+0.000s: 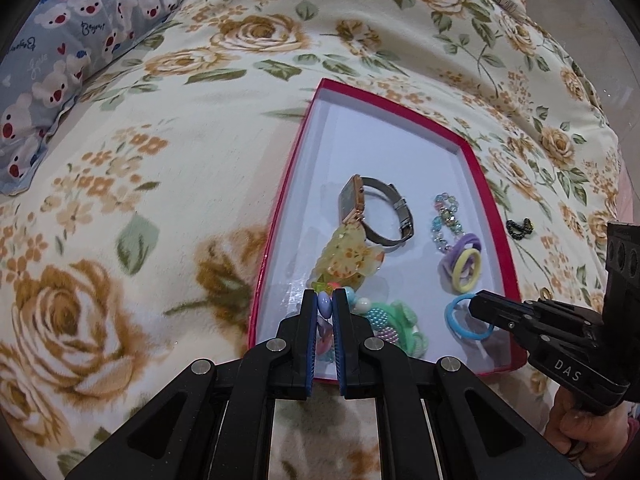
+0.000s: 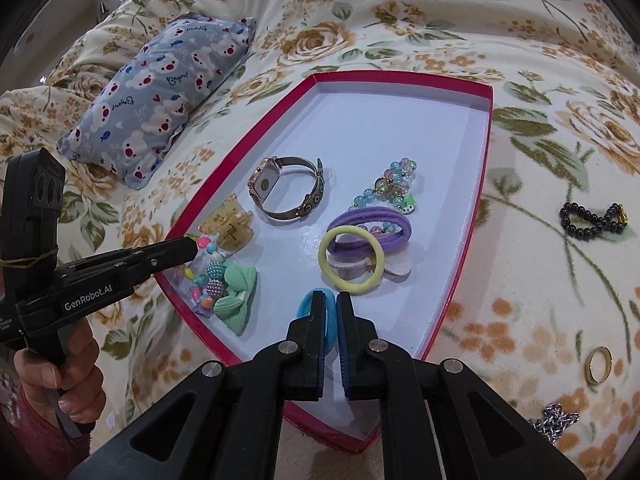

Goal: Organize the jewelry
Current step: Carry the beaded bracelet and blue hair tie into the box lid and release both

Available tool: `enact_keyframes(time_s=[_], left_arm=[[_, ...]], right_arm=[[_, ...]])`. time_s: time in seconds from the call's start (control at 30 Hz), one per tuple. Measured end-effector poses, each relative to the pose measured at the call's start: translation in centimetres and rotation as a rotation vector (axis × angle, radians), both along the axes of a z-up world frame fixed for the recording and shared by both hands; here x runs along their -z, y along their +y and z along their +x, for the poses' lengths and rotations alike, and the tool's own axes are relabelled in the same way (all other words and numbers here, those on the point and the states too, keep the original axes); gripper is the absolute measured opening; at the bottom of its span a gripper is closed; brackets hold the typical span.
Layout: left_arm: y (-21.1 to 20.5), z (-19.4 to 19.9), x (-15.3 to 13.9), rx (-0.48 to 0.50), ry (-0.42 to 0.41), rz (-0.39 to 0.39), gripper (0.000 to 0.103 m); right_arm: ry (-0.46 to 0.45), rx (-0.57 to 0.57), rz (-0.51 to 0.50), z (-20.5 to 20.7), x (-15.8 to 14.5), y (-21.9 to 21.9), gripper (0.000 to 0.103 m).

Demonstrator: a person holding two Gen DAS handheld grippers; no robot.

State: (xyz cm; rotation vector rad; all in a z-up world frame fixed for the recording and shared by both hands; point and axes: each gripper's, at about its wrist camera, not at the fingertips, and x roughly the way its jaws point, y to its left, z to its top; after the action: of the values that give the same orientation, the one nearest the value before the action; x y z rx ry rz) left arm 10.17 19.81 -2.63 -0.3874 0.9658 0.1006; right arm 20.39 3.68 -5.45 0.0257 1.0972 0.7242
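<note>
A red box lid with a white floor (image 1: 400,140) (image 2: 400,128) lies on the floral bedspread. In it lie a watch (image 1: 376,208) (image 2: 286,188), a yellow hair claw (image 1: 348,256) (image 2: 230,222), a clear bead bracelet (image 1: 446,216) (image 2: 390,188), purple (image 2: 370,224) and yellow hair ties (image 1: 466,270) (image 2: 352,260), and a green bow (image 1: 404,320) (image 2: 236,292). My left gripper (image 1: 323,306) (image 2: 188,248) is shut on a colourful bead bracelet (image 1: 324,304) (image 2: 208,268). My right gripper (image 2: 329,312) (image 1: 478,306) is shut on a blue hair tie (image 2: 326,328) (image 1: 456,316) over the lid's near corner.
A black bead bracelet (image 2: 592,220) (image 1: 519,229), a gold ring (image 2: 599,365) (image 1: 545,293) and a silver chain (image 2: 554,424) lie on the bedspread right of the lid. A blue bear-print pillow (image 1: 68,60) (image 2: 160,92) lies at the far left.
</note>
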Motion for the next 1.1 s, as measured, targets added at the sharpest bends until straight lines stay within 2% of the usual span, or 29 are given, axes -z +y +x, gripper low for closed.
enact_keyframes(time_s=[0.13,0.23,0.27,0.33,0.53,0.6,0.67,0.73,1.1], left_arm=[[0.1,0.2,0.4,-0.005,0.013,0.0,0.007],[0.1,0.3,0.6,-0.006,0.018,0.001,0.011],[0.1,0.3,0.6,-0.006,0.019,0.003,0.014],[0.0,0.2,0.5,-0.008,0.017,0.009,0.018],[-0.4,-0.3,-0.3,-0.009,0.001,0.032,0.022],[-0.5,-0.6,-0.6,-0.008,-0.007,0.033,0.026],[-0.7,-1.0,-1.1,-0.007,-0.02,0.03,0.038],[-1.0,-1.3,-1.6,-0.004,-0.032,0.037,0.041],[-4.2,-1.8,-3.7,0.09,-0.067,0.044,0.042]], right_arm=[[0.003,0.001,-0.001,0.0,0.1,0.0,0.008],[0.007,0.006,0.005,0.0,0.0,-0.1,0.01],[0.008,0.008,0.007,0.0,0.0,-0.1,0.011],[0.013,0.013,0.018,0.1,-0.1,-0.3,0.022],[0.005,0.027,0.052,-0.2,-1.0,-1.0,0.024],[-0.001,0.034,0.065,-0.5,-1.4,-1.4,0.027],[-0.007,0.045,0.083,-0.7,-1.9,-2.0,0.032],[-0.014,0.059,0.091,-0.9,-2.3,-2.8,0.033],[-0.043,0.193,0.115,-2.2,-3.7,-9.7,0.035]])
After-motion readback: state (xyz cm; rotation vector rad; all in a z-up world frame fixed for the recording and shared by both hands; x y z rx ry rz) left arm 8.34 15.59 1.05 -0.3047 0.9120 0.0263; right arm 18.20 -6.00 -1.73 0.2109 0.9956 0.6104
